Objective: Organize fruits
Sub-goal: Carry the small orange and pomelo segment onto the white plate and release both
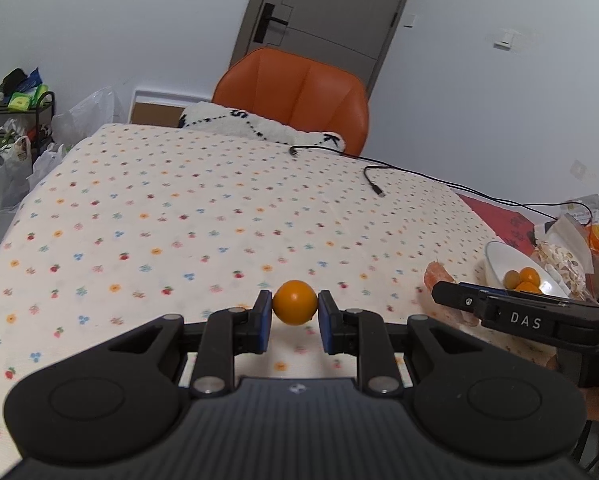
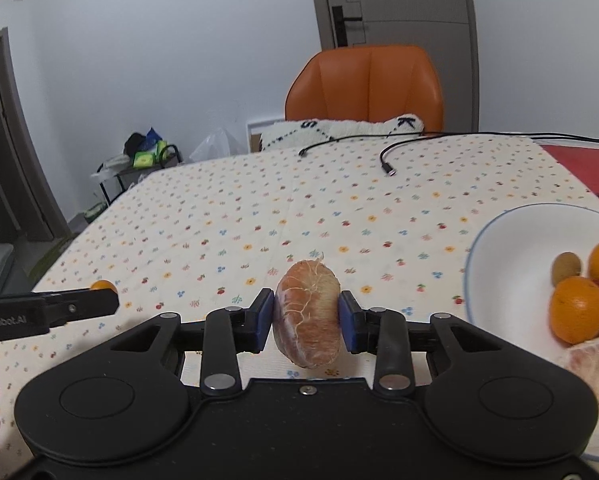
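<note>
Left wrist view shows my left gripper (image 1: 294,304) clamped on a small orange (image 1: 294,302), the blue pads pressing its two sides at the widest part, so the round fruit sits centred between them and cannot roll out forward. It hangs clear above the flowered tablecloth (image 1: 179,208), which I take as carrying height rather than a pick or a set-down. Off to my right in this view lies the white bowl (image 1: 495,264), already holding a few small oranges and a greenish fruit, and my other tool reaches across in front of it. In the right wrist view my right gripper (image 2: 307,312) is closed on a peeled citrus segment (image 2: 307,312), pinkish with white pith, held upright across its flat faces; I judge that grip is chosen because the soft flesh would squash or slip if pinched end to end. The bowl's rim (image 2: 475,248) is near on the right of that view, with oranges, a kiwi-like fruit, something red and another peeled piece inside. So both fruits are aloft and the bowl is where they seem bound; the segment is nearer and looks likely to go first. The fruit already heaped in the bowl leaves bare room on its near left side, and I think that is the safer spot. Two black cables (image 2: 387,160) lie farther back on the cloth, well apart from my path.
</note>
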The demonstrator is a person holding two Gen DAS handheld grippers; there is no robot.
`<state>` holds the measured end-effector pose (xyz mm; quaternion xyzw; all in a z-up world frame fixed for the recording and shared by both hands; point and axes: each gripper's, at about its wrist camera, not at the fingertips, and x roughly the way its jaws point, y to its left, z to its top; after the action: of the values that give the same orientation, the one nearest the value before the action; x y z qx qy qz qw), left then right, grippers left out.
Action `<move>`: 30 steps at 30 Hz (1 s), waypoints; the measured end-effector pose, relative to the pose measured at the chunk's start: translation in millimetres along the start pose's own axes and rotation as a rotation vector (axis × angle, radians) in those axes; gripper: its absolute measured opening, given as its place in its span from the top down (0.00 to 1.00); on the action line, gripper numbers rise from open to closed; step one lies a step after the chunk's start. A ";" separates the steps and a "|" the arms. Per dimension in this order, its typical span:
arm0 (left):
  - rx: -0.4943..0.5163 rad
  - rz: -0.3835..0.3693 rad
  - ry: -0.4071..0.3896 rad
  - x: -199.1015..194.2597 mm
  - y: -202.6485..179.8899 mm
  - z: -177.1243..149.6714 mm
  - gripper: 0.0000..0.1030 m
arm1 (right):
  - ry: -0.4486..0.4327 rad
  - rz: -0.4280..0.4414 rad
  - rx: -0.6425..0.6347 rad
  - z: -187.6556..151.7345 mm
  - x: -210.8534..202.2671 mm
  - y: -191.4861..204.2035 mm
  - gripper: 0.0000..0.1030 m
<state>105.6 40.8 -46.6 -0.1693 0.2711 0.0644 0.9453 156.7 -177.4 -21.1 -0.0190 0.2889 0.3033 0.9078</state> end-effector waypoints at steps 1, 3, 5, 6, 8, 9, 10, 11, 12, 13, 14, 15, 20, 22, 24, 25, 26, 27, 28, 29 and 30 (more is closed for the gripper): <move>0.005 -0.004 -0.001 -0.4 -3.6 0.3 0.78 | -0.007 0.001 0.006 0.1 -3.6 -2.0 0.68; 0.017 -0.015 -0.005 -0.8 -11.6 1.0 0.78 | -0.020 -0.001 0.015 0.0 -10.7 -5.9 0.68; 0.029 -0.027 -0.007 -0.9 -21.0 1.6 0.78 | -0.030 -0.003 0.026 -0.6 -17.0 -10.5 0.68; 0.034 -0.034 -0.009 -0.9 -25.3 1.7 0.78 | -0.035 -0.005 0.029 -0.9 -20.5 -12.5 0.68; 0.045 -0.046 -0.012 -1.1 -34.0 1.6 0.78 | -0.045 -0.012 0.034 -1.5 -27.1 -16.8 0.68; 0.050 -0.053 -0.014 -1.4 -38.0 2.0 0.78 | -0.049 -0.016 0.038 -1.6 -30.5 -19.4 0.68; 0.055 -0.059 -0.015 -1.4 -42.2 2.2 0.78 | -0.054 -0.020 0.042 -1.8 -33.0 -22.1 0.68; 0.060 -0.064 -0.016 -1.5 -46.3 2.3 0.78 | -0.059 -0.024 0.045 -2.0 -36.0 -24.8 0.68; 0.066 -0.069 -0.017 -1.4 -50.3 2.9 0.78 | -0.064 -0.028 0.049 -2.2 -39.1 -27.3 0.68; 0.073 -0.076 -0.018 -1.4 -54.4 3.4 0.78 | -0.070 -0.032 0.052 -2.5 -41.9 -29.4 0.68; 0.081 -0.080 -0.020 -1.8 -58.4 3.6 0.78 | -0.075 -0.035 0.055 -3.1 -44.5 -31.4 0.68; 0.088 -0.084 -0.023 -1.8 -62.5 4.1 0.78 | -0.079 -0.038 0.059 -3.6 -46.9 -33.8 0.68; 0.113 -0.106 -0.035 -1.7 -79.9 8.7 0.78 | -0.096 -0.050 0.071 -6.1 -56.9 -44.4 0.68; 0.120 -0.116 -0.038 -0.7 -86.3 10.6 0.78 | -0.105 -0.055 0.076 -6.8 -61.6 -48.4 0.68; 0.127 -0.126 -0.041 0.7 -92.7 11.8 0.78 | -0.113 -0.062 0.080 -7.1 -66.0 -52.4 0.68; 0.132 -0.130 -0.042 1.1 -95.9 12.5 0.78 | -0.116 -0.065 0.083 -7.5 -68.0 -54.6 0.68; 0.135 -0.135 -0.042 1.3 -99.0 13.1 0.78 | -0.120 -0.069 0.087 -7.4 -70.0 -57.1 0.68; 0.139 -0.140 -0.043 2.2 -102.6 13.8 0.78 | -0.124 -0.074 0.090 -7.5 -72.2 -59.2 0.68; 0.143 -0.145 -0.044 3.1 -106.1 14.6 0.78 | -0.127 -0.078 0.093 -7.9 -74.6 -61.6 0.68; 0.146 -0.150 -0.044 3.9 -109.3 15.1 0.78 | -0.130 -0.081 0.097 -8.1 -76.9 -64.4 0.68; 0.150 -0.154 -0.045 4.8 -112.7 15.8 0.78 | -0.134 -0.085 0.101 -8.2 -79.1 -67.2 0.68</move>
<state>141.5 -58.7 -4.5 -0.1171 0.2402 -0.0251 0.9633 138.9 -276.6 5.0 0.0349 0.2414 0.2502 0.9370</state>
